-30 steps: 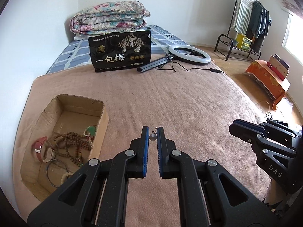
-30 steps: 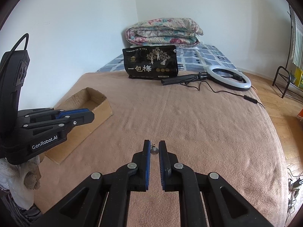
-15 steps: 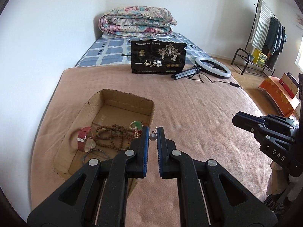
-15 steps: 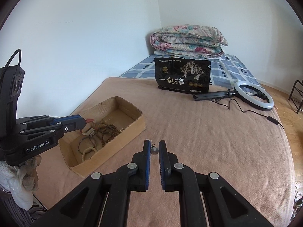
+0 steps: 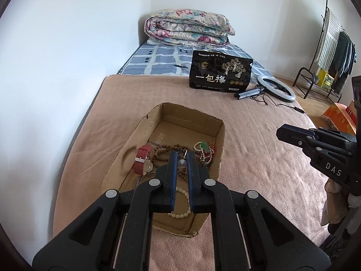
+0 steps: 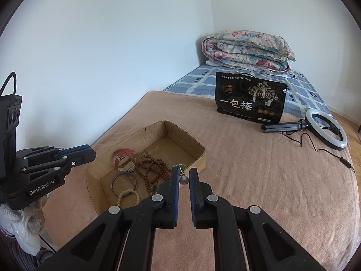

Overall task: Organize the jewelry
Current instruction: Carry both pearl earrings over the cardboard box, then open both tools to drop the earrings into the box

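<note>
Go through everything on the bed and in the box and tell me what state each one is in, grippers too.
left gripper: shut
right gripper: shut
cardboard box: open at the top, holding jewelry
red-strap watch: lying in the box
brown bead strand: heaped in the box
cream bead bracelet: lying flat in the box
black bag: standing upright
ring light: lying flat on the bed
quilt: folded

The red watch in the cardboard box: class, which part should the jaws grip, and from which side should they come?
Grip the red watch by its strap, which arches up off the floor of the cardboard box, probably easier to pinch than the flat case. Come from above through the open top, jaws across the strap's width; the walls block a sideways approach.
</note>
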### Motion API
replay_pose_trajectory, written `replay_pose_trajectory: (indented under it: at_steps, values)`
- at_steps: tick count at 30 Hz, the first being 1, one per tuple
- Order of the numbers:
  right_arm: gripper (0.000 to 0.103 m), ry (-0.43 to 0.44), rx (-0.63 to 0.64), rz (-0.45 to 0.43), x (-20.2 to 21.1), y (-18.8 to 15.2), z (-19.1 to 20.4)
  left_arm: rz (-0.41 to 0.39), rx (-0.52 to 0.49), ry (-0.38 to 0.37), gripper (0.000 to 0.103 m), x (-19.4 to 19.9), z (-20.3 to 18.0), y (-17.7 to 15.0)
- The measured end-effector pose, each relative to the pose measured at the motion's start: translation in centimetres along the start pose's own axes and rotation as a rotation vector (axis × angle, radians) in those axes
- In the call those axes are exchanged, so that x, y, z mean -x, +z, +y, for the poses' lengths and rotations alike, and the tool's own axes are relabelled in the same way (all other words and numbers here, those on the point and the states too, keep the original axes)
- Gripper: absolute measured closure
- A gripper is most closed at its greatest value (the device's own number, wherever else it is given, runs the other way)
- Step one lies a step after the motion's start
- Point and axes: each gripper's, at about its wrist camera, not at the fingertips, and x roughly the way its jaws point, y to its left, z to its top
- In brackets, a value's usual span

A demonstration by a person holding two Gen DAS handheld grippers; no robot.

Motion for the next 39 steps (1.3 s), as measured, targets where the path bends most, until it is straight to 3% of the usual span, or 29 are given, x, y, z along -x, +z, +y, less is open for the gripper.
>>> replay_pose_trajectory:
  at_steps: [11, 28, 30, 32, 35, 36, 37, 38, 39]
  values:
    - [0.097, 0.063, 0.01, 0.038, -4.0, 1.8, 2.4, 0.031, 0.026, 0.033, 0.097, -1.4, 2.0, -0.8]
    - [0.096, 0.093, 0.039, 0.059, -7.7, 3.7, 3.8, 0.033, 0.054, 0.051, 0.097, -2.5, 3.4, -0.5]
    - [0.091, 0.092, 0.046, 0.057, -7.8, 3.8, 3.9, 0.03, 0.055, 0.054, 0.097, -2.5, 3.5, -0.4]
    - [0.077, 0.083, 0.052, 0.048, -7.7, 3.9, 4.0, 0.027, 0.054, 0.053, 0.097, -2.5, 3.5, -0.4]
    - [0.065, 0.066, 0.057, 0.037, -7.5, 4.1, 4.1, 0.025, 0.039, 0.067, 0.096, -2.5, 3.2, -0.4]
    - [0.051, 0.056, 0.057, 0.033, -7.4, 4.2, 4.1, 0.026, 0.035, 0.071, 0.091, -2.5, 3.1, -0.4]
    - [0.043, 0.044, 0.057, 0.024, -7.3, 4.2, 4.1, 0.025, 0.032, 0.071, 0.084, -2.5, 3.1, -0.5]
    - [0.03, 0.033, 0.055, 0.012, -7.1, 4.3, 4.0, 0.019, 0.031, 0.074, 0.064, -2.4, 3.0, -0.5]
    - [0.023, 0.025, 0.054, -0.003, -6.8, 4.4, 4.0, 0.01, 0.032, 0.081, 0.047, -2.3, 3.0, -0.5]
